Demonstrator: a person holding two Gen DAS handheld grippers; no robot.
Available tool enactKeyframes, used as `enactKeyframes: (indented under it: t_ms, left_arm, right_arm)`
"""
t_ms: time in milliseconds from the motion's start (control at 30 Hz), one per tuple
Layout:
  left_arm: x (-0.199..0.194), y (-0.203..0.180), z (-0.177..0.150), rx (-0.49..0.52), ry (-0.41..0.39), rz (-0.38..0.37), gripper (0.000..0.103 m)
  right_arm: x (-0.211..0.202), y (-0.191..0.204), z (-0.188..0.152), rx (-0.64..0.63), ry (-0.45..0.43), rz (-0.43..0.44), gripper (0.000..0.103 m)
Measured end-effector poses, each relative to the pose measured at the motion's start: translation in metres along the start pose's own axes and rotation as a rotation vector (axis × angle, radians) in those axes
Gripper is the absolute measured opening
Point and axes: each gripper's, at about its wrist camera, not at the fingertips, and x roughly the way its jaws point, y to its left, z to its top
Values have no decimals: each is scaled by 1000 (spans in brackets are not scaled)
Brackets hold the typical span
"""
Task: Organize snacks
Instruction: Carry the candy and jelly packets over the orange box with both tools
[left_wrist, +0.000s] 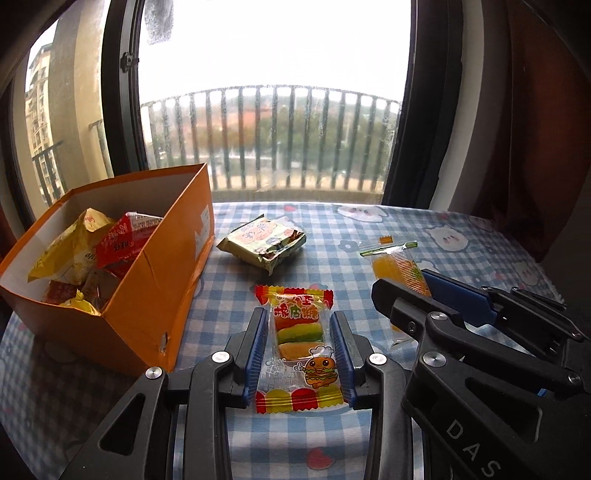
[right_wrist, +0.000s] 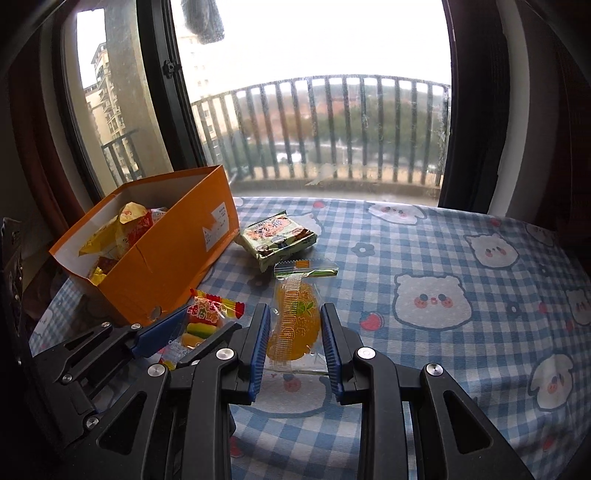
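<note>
- Surface with blue check cloth with bear prints, by a window with balcony railing outside.
- Left gripper: jaws straddle the burger gummy pack, pads at both its sides, looks pinched; pack lies flat on the cloth.
- Right gripper: jaws on either side of the orange jelly pack, pads against its edges, looks held; pack rests on the cloth, top end pointing away.
- Grippers side by side, close; right gripper shows in left view, left gripper in right view.
- Green snack bag lies farther back on the cloth, just right of the box, apart from both grippers.
- Orange box at left, open top, holding yellow and red snack packs.
</note>
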Motion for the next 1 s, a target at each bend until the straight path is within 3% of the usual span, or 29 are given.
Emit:
enactKeyframes:
  t_ms: [567, 1000]
  left_arm:
    - [-54, 5, 30, 17, -122, -25, 34]
    - [-52, 51, 45, -12, -148, 26, 34]
  right_arm:
    - [-66, 23, 31, 10, -147, -12, 31]
    - [-43, 63, 59, -4, -171, 34, 31]
